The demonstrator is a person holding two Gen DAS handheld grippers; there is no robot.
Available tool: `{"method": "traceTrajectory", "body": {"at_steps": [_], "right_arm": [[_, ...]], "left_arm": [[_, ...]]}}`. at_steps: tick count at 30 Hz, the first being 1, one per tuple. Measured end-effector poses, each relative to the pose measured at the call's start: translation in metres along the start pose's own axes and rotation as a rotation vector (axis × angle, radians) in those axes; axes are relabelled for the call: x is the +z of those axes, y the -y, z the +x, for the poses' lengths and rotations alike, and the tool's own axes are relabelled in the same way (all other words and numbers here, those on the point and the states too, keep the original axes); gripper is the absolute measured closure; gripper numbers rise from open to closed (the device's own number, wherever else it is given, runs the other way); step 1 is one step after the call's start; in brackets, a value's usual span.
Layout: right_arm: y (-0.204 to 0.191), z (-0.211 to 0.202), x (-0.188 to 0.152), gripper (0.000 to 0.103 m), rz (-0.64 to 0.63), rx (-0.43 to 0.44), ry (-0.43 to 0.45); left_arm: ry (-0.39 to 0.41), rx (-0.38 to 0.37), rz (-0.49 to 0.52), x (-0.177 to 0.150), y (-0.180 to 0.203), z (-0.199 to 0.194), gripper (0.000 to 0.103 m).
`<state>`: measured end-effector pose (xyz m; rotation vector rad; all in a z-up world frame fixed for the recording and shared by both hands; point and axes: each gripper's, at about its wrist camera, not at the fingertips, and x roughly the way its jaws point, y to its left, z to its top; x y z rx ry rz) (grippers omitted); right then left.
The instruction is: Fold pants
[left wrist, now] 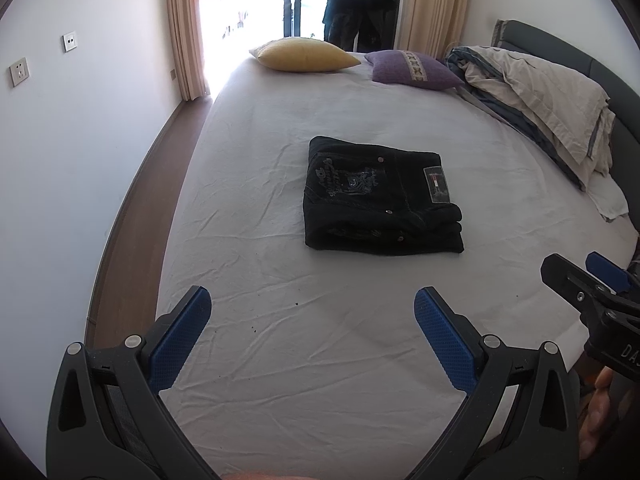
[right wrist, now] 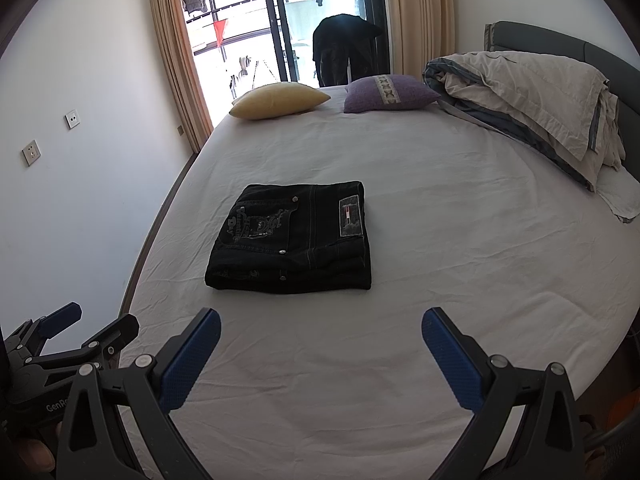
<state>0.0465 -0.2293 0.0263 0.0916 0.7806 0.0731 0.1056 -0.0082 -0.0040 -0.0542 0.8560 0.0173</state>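
**A:** Two grippers, both empty as far as I can see. The left gripper [left wrist: 312, 300] has its blue-padded fingers spread wide over the bare white bedsheet [left wrist: 280, 360], nothing between them. Same story for the right gripper [right wrist: 320, 322], wide apart and hovering above the sheet.

**B:** And the pants?

**A:** The black denim pants [left wrist: 382, 198] sit folded into a compact, stacked rectangle near the middle of the bed, ahead of both grippers and well apart from them. Back pocket with pale embroidery faces up, plus a small rectangular waistband patch [right wrist: 351, 216] with a red and white mark. A few metal rivets show too.

**B:** Anything else on the bed?

**A:** At the far edge, a plump yellow cushion [left wrist: 306, 55] and a purple cushion with a patterned strip [left wrist: 412, 69], side by side. To the right, a rumpled beige-and-grey quilt [left wrist: 540, 96] is heaped against the dark grey headboard [right wrist: 560, 42]. Beyond the bed there are tan curtains [right wrist: 176, 52] and a glass balcony door, very bright. From the right wrist camera you can also see the left gripper low at the left edge.
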Motion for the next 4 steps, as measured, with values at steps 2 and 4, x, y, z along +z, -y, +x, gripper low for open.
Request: {"method": "traceTrajectory", "body": {"at_steps": [2, 4], "right_arm": [[0.0003, 0.0015, -0.0031, 0.000, 0.001, 0.000, -0.002], [0.0011, 0.0041, -0.0051, 0.000, 0.003, 0.000, -0.004]], "left_arm": [[0.006, 0.000, 0.004, -0.0002, -0.0004, -0.0004, 0.000], [0.013, 0.010, 0.013, 0.0002, 0.0002, -0.0012, 0.000]]}}
